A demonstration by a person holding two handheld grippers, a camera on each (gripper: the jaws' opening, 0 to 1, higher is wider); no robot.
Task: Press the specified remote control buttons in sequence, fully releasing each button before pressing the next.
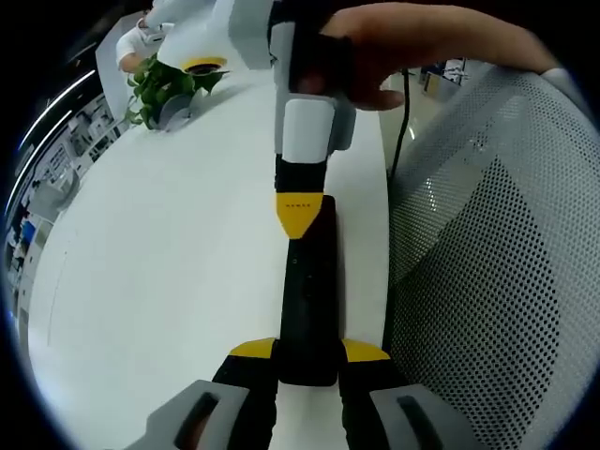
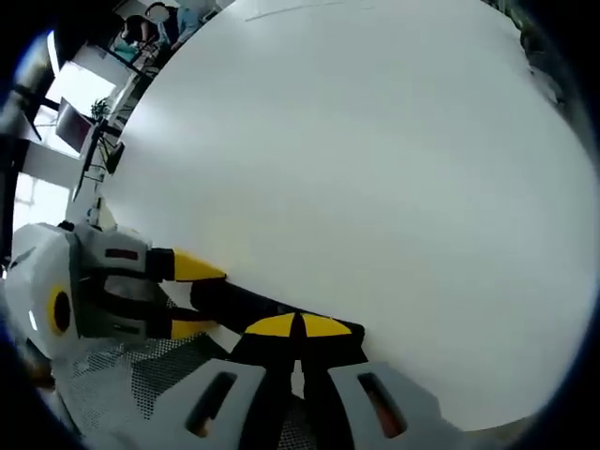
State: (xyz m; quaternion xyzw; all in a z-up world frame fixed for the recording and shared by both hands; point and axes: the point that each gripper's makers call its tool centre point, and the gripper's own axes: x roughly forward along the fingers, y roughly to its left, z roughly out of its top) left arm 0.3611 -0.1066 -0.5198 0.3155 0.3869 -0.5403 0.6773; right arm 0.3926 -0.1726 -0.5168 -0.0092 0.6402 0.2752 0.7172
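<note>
White desk (image 1: 169,272) extends ahead of both tools. Mesh chair back (image 1: 497,281) stands right of the left hand-held gripper (image 1: 309,361). Potted plant (image 1: 169,89) sits far ahead of it. Black remote control (image 1: 307,300) lies at the desk edge, its near end clamped between the left hand-held gripper's jaws. Right hand-held gripper (image 1: 300,214), jaws closed together, tip pressed onto the remote's far half.

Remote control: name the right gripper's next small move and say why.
Probably lift the right gripper straight off the remote control to release the button. Its shut yellow tips are down on the remote's upper face, while the left gripper clamps the near end on the white table.
</note>
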